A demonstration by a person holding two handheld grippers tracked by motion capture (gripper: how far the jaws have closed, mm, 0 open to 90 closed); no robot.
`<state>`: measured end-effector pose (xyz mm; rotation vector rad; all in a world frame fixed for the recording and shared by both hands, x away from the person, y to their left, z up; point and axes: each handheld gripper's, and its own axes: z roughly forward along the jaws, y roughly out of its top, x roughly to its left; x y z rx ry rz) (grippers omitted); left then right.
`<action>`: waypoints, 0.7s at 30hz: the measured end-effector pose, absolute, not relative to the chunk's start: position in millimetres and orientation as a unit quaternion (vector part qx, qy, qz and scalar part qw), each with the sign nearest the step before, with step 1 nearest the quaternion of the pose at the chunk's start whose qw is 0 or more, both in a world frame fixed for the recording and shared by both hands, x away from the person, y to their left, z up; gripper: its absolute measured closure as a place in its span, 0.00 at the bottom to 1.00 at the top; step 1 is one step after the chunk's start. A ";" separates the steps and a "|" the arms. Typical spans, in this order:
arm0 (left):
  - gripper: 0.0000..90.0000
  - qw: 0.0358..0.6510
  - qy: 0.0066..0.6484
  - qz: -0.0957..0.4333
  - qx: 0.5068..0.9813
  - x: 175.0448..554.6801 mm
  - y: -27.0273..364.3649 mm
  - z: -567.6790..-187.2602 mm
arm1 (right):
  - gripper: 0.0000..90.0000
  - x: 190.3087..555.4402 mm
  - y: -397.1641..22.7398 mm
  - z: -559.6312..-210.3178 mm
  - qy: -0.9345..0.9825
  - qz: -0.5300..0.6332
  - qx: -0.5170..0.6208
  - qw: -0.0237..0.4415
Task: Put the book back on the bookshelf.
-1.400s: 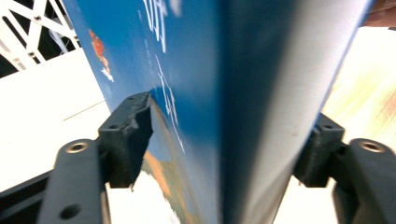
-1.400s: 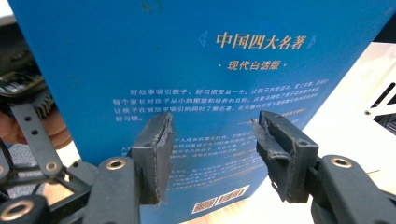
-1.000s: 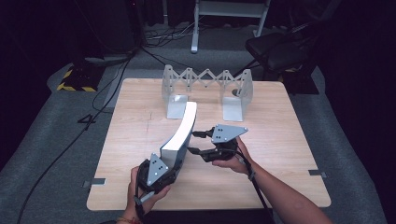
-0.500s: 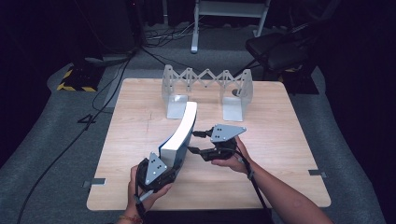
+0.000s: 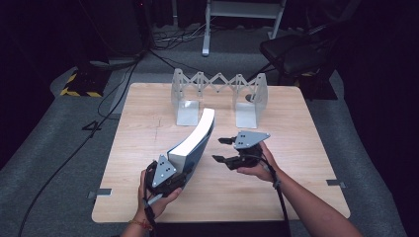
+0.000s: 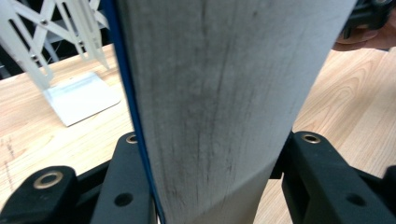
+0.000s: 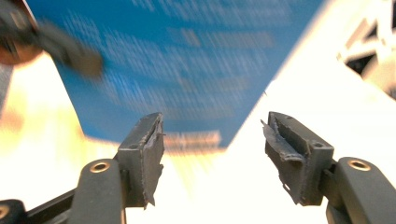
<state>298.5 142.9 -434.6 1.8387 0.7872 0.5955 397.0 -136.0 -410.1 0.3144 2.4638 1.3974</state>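
The left gripper [image 5: 170, 174] clamps the near end of the book [image 5: 195, 138], whose length runs toward the bookend rack [image 5: 217, 94], while the right gripper [image 5: 223, 149], its jaws just widened and empty, waits beside the blue cover.

One book [image 5: 195, 140], one expanding rack [image 5: 220, 96], two hand-held grippers.

the left gripper [image 6: 205, 196] has its two black jaws pressed on either side of a thick book [image 6: 224, 93], whose grey page edges face the camera with a blue cover along their left side. behind it on the wooden table [image 6: 46, 135] stands a white metal bookend rack [image 6: 70, 88]. a hand [image 6: 373, 39] shows at top right.
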 end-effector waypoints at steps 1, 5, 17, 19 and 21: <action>0.66 0.505 0.325 0.246 0.761 298.8 142.0 -434.9 | 0.42 399.7 -147.7 -415.0 0.858 0.478 0.119 0.144; 0.66 0.509 0.316 0.240 0.764 301.5 139.7 -435.2 | 0.38 407.7 -185.8 -429.0 0.870 0.448 0.151 0.140; 0.67 0.538 0.308 0.209 0.756 317.7 140.1 -437.6 | 0.37 415.3 -287.2 -463.2 0.875 0.382 0.249 0.162; 0.67 0.546 0.304 0.198 0.756 323.1 136.4 -438.0 | 0.37 417.2 -294.2 -465.9 0.873 0.381 0.260 0.159; 0.67 0.551 0.297 0.188 0.757 327.5 132.4 -438.2 | 0.36 416.3 -298.8 -469.4 0.874 0.372 0.264 0.165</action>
